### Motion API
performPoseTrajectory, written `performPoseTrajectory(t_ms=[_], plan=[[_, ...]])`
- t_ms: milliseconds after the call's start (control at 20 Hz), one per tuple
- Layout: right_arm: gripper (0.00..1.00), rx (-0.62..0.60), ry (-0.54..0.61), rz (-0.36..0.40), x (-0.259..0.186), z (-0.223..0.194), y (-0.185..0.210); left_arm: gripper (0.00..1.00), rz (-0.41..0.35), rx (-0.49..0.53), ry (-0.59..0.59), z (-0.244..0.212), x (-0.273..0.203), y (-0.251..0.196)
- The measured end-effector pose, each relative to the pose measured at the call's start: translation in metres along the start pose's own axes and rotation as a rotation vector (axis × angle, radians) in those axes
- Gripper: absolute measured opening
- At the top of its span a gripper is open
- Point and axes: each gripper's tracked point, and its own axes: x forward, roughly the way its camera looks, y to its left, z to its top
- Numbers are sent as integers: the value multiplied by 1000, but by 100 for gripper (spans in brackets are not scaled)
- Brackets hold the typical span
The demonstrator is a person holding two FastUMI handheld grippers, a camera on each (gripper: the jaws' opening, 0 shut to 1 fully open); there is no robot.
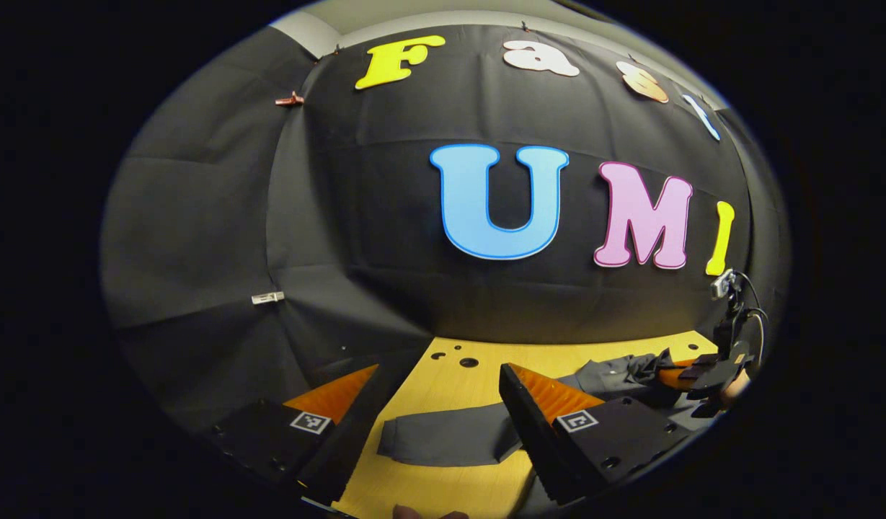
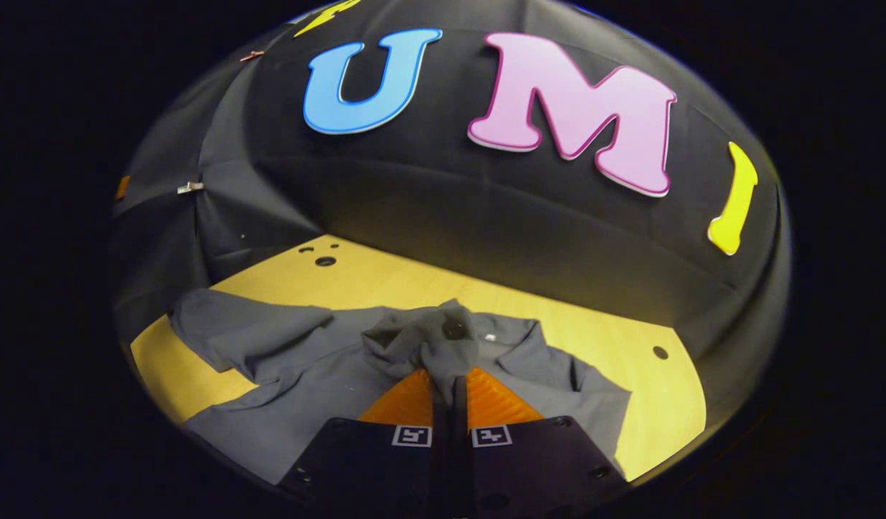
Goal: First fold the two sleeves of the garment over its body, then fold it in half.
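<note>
A grey shirt (image 2: 298, 389) lies spread on the wooden table (image 2: 652, 411), collar toward the back wall. My right gripper (image 2: 450, 378) is shut on a bunched sleeve (image 2: 443, 335), holding it up over the shirt's body. In the left gripper view, the other sleeve (image 1: 450, 436) lies flat on the table (image 1: 450, 393), below and between the fingers of my left gripper (image 1: 440, 369), which is open and holds nothing. Farther off at the right edge of that view, the right gripper (image 1: 713, 375) is seen with grey cloth (image 1: 630, 371) at its tips.
Black cloth walls close the table at the back and left. Small round holes (image 2: 325, 261) mark the tabletop's far left corner, and another hole (image 2: 659, 352) lies at the right. Bare wood shows behind the collar and to the shirt's right.
</note>
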Motion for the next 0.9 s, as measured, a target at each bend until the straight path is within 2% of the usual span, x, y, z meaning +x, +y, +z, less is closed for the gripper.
performPoseTrajectory(t_ms=[300,350,400,450,600,800,900], plan=[[7,36,78,-9,25,-41,30,98,4,-31,55,-51,37,28],[17,39,94,-7,28,-47,34,98,7,-40,65,-62,43,32],[10,49,107,-1,31,-51,39,98,9,-48,72,-70,50,36],[11,65,123,13,33,-55,45,98,9,-56,78,-79,56,39],[25,133,165,71,34,-66,67,96,8,-71,110,-106,74,46],[40,157,186,86,31,-69,79,96,8,-60,178,-149,90,50],[48,180,189,116,27,-67,90,95,20,-73,207,-166,97,54]])
